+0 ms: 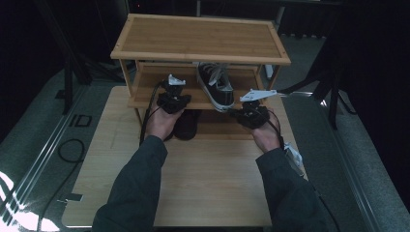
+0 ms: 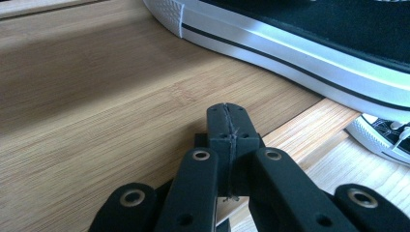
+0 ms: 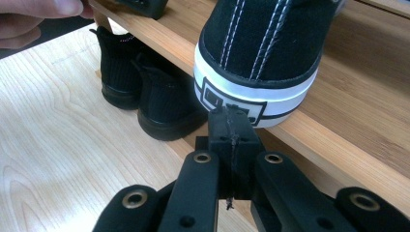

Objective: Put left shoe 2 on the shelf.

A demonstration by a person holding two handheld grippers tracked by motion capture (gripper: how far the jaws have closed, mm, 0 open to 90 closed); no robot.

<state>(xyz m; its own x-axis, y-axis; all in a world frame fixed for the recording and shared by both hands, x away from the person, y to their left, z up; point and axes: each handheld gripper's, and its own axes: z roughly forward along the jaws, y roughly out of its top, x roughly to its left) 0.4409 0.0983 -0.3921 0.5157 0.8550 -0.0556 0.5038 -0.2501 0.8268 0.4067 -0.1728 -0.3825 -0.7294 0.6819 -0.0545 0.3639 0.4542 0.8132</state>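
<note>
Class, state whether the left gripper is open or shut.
Shut: in its own view the left gripper has its two jaws pressed together, holding nothing.

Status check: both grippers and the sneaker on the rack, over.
Left gripper shut, empty, over middle shelf. Right gripper shut, empty, at sneaker heel. Black shoes on table below, clear of both.

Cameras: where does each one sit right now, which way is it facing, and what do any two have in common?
High view: above the person's side, looking forward and down on the wooden rack; both forearms, left gripper and right gripper show.
Left gripper view: rides the left gripper, jaws pressed together, over the shelf board beside the sneaker sole.
Right gripper view: rides the right gripper, jaws together, facing the sneaker's heel; fingers at top left.
Shared: all three show the black-and-white sneaker.
</note>
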